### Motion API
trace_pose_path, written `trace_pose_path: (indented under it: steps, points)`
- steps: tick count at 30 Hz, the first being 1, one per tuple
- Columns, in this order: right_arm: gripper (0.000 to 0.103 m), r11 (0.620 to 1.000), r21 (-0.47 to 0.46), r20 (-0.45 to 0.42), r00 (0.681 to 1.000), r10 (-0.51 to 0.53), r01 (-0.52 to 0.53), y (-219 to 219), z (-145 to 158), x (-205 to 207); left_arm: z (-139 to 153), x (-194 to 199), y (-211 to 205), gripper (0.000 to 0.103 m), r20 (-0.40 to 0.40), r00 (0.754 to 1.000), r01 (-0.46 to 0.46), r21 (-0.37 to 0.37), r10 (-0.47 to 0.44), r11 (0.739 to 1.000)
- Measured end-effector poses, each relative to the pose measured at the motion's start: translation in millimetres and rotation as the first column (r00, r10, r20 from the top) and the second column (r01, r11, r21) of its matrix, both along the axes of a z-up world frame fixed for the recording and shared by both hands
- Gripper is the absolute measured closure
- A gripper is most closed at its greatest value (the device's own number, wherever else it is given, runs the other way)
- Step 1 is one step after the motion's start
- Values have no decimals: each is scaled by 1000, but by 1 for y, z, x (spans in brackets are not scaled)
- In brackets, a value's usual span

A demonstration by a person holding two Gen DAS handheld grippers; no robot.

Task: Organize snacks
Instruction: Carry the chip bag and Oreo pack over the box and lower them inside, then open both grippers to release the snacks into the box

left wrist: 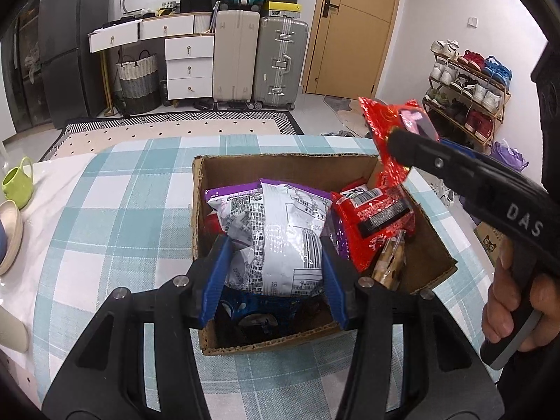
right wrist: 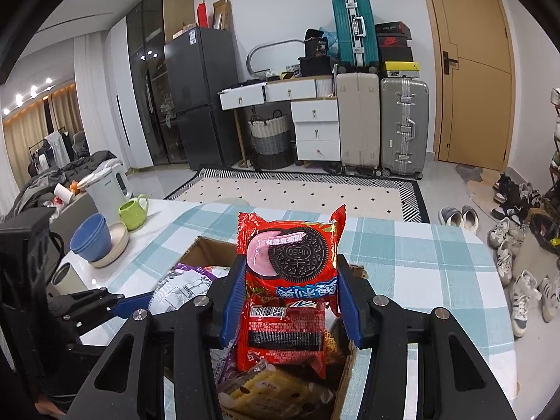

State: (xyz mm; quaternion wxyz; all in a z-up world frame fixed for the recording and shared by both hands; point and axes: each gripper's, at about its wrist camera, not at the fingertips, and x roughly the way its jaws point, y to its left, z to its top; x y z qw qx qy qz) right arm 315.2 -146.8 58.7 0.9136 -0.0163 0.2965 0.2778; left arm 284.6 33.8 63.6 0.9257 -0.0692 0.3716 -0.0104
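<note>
An open cardboard box (left wrist: 280, 158) sits on the checked tablecloth with several snack packs inside. My left gripper (left wrist: 276, 269) is shut on a white and purple chip bag (left wrist: 280, 224), which hangs just over the box's near half. A red pack (left wrist: 371, 217) and a biscuit pack (left wrist: 388, 262) lie in the right part of the box, and a dark blue pack (left wrist: 259, 311) lies under the bag. My right gripper (right wrist: 290, 294) is shut on a red Oreo pack (right wrist: 290, 255), upright above the box's (right wrist: 206, 250) right side. In the left wrist view this pack (left wrist: 388, 122) hangs over the far right corner.
A green mug (right wrist: 132, 210), stacked blue and cream bowls (right wrist: 91, 238) and a white kettle (right wrist: 108, 189) stand at the table's left. Past the right table edge, shoes (right wrist: 525, 294) lie on the floor. Suitcases and drawers stand by the far wall.
</note>
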Motion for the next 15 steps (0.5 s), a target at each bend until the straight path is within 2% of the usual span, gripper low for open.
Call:
trace_pose_path:
  steps: [6, 15]
  points:
    - [55, 998, -65, -36, 999, 19, -22, 14, -24, 11, -7, 5, 0, 56, 2, 1000, 4, 16, -4, 1000]
    - [55, 996, -85, -57, 998, 36, -40, 17, -37, 14, -11, 13, 8, 56, 7, 1000, -8, 1, 8, 1000]
